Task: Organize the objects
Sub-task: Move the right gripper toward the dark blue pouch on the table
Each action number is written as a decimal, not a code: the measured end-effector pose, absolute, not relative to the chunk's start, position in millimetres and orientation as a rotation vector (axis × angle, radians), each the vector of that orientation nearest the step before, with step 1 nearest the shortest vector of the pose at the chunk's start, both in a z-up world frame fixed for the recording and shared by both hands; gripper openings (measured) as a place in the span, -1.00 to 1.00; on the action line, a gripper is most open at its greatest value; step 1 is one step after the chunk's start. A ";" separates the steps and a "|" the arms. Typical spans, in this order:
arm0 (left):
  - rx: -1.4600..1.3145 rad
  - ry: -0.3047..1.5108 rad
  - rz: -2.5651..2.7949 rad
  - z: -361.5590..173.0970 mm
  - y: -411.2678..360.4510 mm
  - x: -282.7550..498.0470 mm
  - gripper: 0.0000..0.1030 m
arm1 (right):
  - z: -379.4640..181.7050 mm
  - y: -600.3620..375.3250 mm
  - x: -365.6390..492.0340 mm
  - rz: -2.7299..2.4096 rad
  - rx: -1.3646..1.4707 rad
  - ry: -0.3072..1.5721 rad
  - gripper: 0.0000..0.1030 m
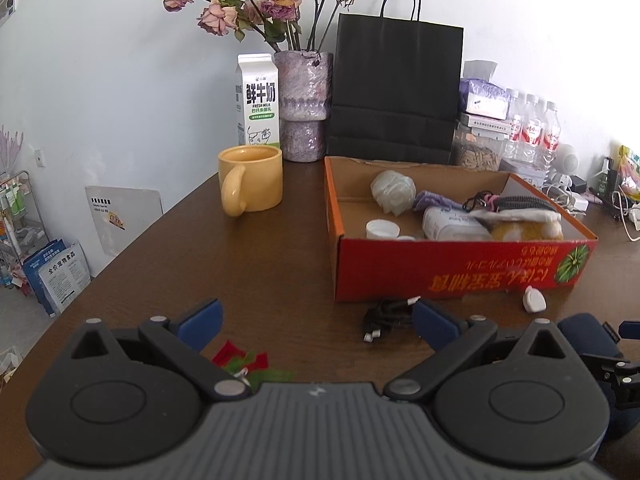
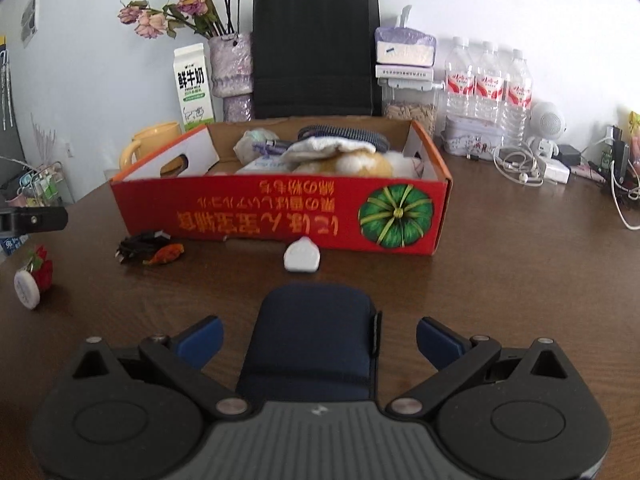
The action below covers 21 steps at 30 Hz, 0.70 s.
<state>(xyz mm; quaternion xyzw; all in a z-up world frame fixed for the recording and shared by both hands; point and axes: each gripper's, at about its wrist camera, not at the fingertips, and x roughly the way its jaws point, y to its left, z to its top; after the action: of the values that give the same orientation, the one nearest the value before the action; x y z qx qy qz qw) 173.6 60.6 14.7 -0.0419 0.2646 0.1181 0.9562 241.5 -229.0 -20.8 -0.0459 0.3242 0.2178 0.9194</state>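
Dark wood surface (image 2: 500, 280) against a pale wall; loose items before a red box.

Left to right, right wrist view: red-and-white trinket (image 2: 34, 278) at left edge; black cable bundle (image 2: 138, 249); red box (image 2: 280, 212), centre, already part-filled; white plug (image 2: 302, 257) just before it; navy pouch (image 2: 312, 344), lower centre, between the right gripper (image 2: 319, 342) jaws, which stand apart, untouching. Pouch looks soft, light; pinch across its sides. Left gripper (image 1: 316, 322): jaws wide, empty.
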 end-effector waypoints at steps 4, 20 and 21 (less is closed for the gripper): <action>-0.083 0.555 0.233 9.4 60.5 164.9 1.00 | -31.3 -227.0 239.1 0.429 -0.106 0.713 1.00; -0.070 0.587 0.185 0.4 48.9 172.3 1.00 | -37.4 -221.9 241.1 0.399 -0.133 0.711 1.00; -0.070 0.589 0.181 -0.3 47.9 174.7 1.00 | -37.3 -221.9 241.3 0.401 -0.132 0.711 0.98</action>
<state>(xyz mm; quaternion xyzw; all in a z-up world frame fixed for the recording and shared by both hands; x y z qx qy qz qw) 174.7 47.9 -0.3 -0.0345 0.2899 0.0890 0.9523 241.3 -221.9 -37.3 -0.0641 0.3456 0.1950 0.9157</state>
